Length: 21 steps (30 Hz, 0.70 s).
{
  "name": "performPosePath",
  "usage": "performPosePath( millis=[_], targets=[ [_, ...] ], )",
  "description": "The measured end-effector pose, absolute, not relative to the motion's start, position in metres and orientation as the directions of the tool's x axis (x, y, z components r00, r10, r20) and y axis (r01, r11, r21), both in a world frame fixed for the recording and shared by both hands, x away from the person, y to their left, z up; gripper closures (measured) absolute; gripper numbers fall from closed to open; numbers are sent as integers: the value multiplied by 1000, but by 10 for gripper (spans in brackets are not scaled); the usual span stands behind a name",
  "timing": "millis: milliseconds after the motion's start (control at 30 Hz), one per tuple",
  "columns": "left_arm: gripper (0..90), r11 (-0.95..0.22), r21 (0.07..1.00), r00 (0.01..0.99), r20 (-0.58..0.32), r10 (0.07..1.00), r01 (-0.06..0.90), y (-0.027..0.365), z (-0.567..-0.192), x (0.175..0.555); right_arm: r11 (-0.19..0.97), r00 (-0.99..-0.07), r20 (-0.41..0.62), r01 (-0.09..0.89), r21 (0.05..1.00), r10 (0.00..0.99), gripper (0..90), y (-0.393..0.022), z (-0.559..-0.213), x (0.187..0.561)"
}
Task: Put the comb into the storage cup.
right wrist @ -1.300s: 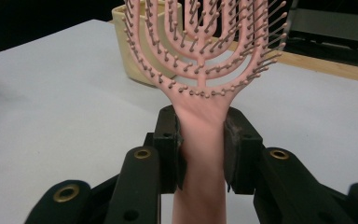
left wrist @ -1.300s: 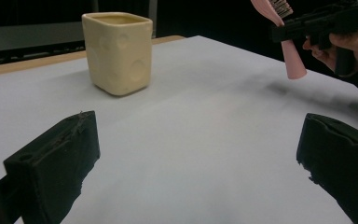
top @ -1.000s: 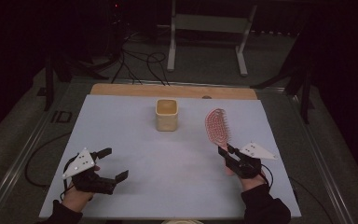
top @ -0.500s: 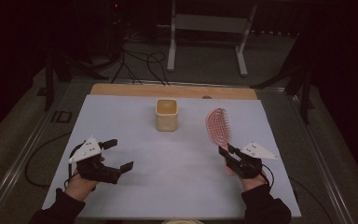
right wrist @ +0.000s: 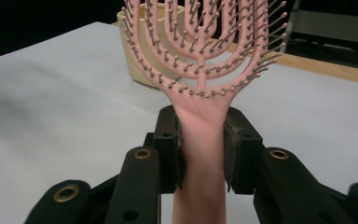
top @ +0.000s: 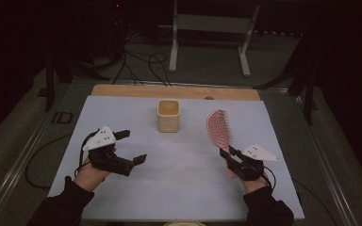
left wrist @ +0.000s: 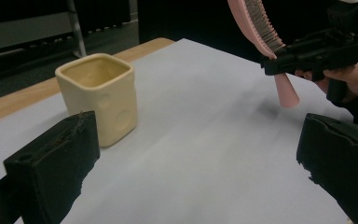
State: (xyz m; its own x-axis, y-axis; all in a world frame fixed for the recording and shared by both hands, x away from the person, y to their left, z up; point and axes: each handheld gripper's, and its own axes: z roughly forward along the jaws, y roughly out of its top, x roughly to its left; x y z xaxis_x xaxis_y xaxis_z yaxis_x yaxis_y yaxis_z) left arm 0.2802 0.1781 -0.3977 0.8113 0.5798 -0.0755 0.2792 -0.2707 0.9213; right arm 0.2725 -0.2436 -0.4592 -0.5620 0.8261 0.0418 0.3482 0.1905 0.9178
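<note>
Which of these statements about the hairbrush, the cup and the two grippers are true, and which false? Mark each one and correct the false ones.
1. The right gripper is shut on the pink hairbrush by its handle. True.
2. The left gripper holds the cup. False: its jaws stand open with nothing between them, apart from the cup.
3. The hairbrush stands inside the cup. False: it is held up to the right of the cup in the high view.
4. The cup stands upright on the table. True.
</note>
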Motion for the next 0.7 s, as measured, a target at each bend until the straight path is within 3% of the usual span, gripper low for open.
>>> performPosePath(
  millis=[700],
  targets=[
    [1,-296,912,831,-82,550,285,139,-373,296,199,-571,36,345,917,820,703,-240,-460,272]
  ],
)
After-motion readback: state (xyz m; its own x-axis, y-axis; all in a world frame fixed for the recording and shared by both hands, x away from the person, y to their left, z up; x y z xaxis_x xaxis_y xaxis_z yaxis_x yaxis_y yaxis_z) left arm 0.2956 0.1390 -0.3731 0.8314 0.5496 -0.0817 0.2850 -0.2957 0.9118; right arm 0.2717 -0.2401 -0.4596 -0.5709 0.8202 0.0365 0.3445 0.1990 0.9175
